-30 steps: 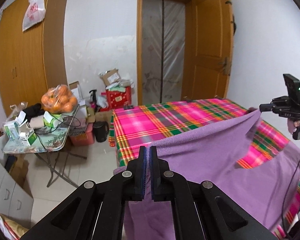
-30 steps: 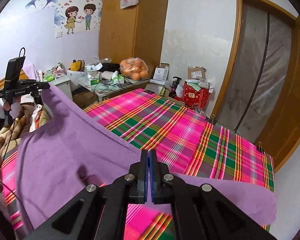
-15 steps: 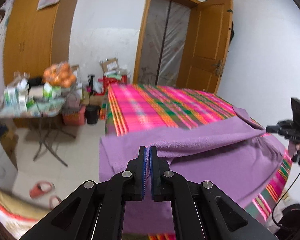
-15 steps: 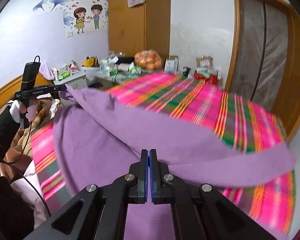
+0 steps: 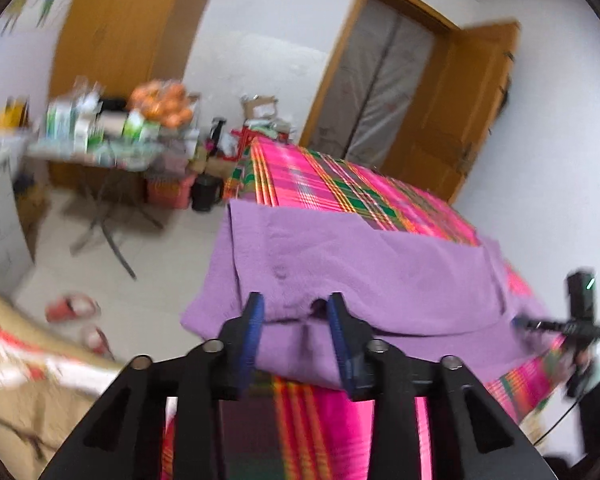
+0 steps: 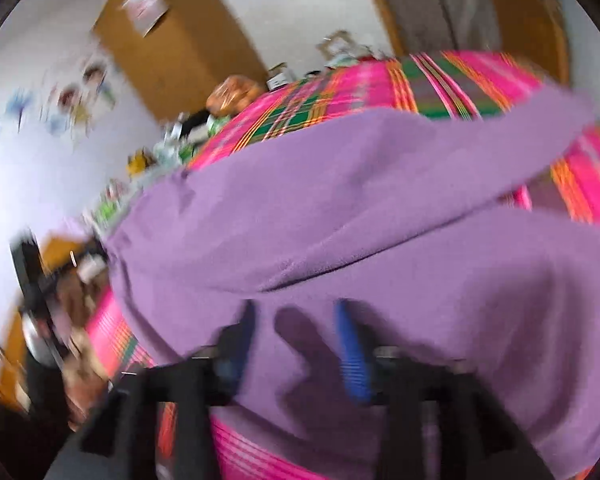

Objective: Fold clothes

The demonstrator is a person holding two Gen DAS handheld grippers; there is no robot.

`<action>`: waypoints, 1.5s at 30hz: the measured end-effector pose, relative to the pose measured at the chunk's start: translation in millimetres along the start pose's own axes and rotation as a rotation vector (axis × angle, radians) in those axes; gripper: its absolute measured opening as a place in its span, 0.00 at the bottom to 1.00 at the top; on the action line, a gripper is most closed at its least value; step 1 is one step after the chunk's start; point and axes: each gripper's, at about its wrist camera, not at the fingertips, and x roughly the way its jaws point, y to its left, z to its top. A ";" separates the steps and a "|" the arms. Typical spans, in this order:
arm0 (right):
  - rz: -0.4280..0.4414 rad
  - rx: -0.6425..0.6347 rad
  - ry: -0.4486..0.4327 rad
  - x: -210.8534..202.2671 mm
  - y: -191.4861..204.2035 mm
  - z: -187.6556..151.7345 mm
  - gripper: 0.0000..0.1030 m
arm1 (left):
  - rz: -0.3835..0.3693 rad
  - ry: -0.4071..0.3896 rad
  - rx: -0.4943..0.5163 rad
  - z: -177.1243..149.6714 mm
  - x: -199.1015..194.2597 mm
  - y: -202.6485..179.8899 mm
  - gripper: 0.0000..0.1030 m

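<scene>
This is a bedroom in a home. A bed (image 5: 340, 184) with a pink plaid cover fills the middle, a wooden wardrobe (image 5: 112, 40) and a wooden door (image 5: 472, 112) stand by the white walls, and slippers (image 5: 74, 308) lie on the tiled floor. A cluttered folding table (image 5: 100, 148) carries a bag of oranges (image 5: 162, 102).

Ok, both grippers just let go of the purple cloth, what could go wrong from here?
The cloth hangs over the bed's left edge, so it may slide toward the floor. The folded layer looks skewed and its edges may not line up. The open left gripper and right gripper sit close to the fold and could snag it while backing out.
</scene>
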 end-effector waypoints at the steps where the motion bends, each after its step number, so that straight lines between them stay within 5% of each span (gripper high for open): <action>1: 0.026 0.039 -0.003 1.0 -2.9 2.1 0.52 | -0.016 0.015 -0.053 -1.3 1.3 2.2 0.43; 6: 0.058 0.141 0.000 12.4 -2.4 13.9 0.52 | -0.044 0.063 -0.232 -6.3 15.3 6.7 0.44; 12: 0.080 0.251 0.009 23.4 -8.7 17.0 0.52 | -0.042 0.067 -0.294 -2.4 21.2 4.8 0.45; 16: 0.090 0.310 -0.008 24.0 -14.4 17.3 0.52 | -0.079 0.052 -0.409 -6.6 21.9 16.5 0.57; 22: 0.054 0.324 -0.024 26.0 -13.5 24.5 0.51 | -0.087 0.107 -0.545 -7.3 45.2 18.3 0.57; 25: -0.012 0.300 -0.022 27.4 -10.4 28.4 0.37 | -0.059 0.096 -0.550 -1.1 49.3 14.9 0.55; 27: -0.053 0.292 -0.022 28.3 -12.9 28.3 0.11 | -0.038 0.089 -0.544 4.0 50.9 14.2 0.41; 28: -0.072 0.288 -0.022 28.8 -14.2 28.2 0.07 | -0.029 0.087 -0.539 6.5 51.4 14.4 0.27; 32: -0.018 0.280 -0.074 18.8 -15.4 34.4 0.04 | 0.004 0.078 -0.521 16.8 53.6 15.0 0.10; 36: 0.043 0.260 -0.138 3.8 -13.9 43.3 0.04 | -0.007 0.038 -0.450 49.7 53.3 3.3 0.08; 41: 0.143 0.145 -0.341 -59.3 19.5 53.7 0.03 | -0.066 -0.063 -0.360 94.6 36.8 -17.5 0.07; 45: 0.145 0.074 -0.307 -70.2 38.5 26.0 0.03 | -0.076 -0.073 -0.315 87.5 24.6 -15.0 0.07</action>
